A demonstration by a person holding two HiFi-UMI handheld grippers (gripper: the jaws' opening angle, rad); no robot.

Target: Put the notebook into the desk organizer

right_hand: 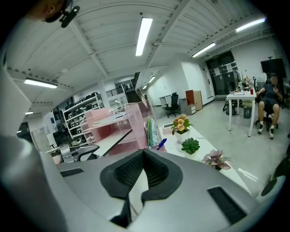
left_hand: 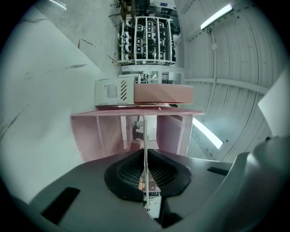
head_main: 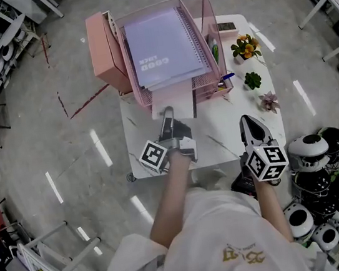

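Note:
A pink mesh desk organizer (head_main: 196,8) stands at the far side of the white table (head_main: 221,140). A lavender spiral notebook (head_main: 163,47) lies flat on its top tray. A thin white notebook (head_main: 174,102) sticks out of the lower shelf toward me. My left gripper (head_main: 166,116) holds that white notebook's near edge; in the left gripper view the notebook (left_hand: 145,136) runs edge-on between the jaws (left_hand: 145,156), which close against it, with the organizer (left_hand: 174,131) straight ahead. My right gripper (head_main: 248,121) hovers over the table's right part, shut and empty (right_hand: 143,154).
Three small potted plants (head_main: 245,46) (head_main: 253,79) (head_main: 270,101) line the table's right edge. Pens (head_main: 215,49) stand in the organizer's right compartment. A pink box (head_main: 102,47) adjoins its left side. Black-and-white round units (head_main: 317,154) crowd the floor at right. A person (right_hand: 271,97) sits far off.

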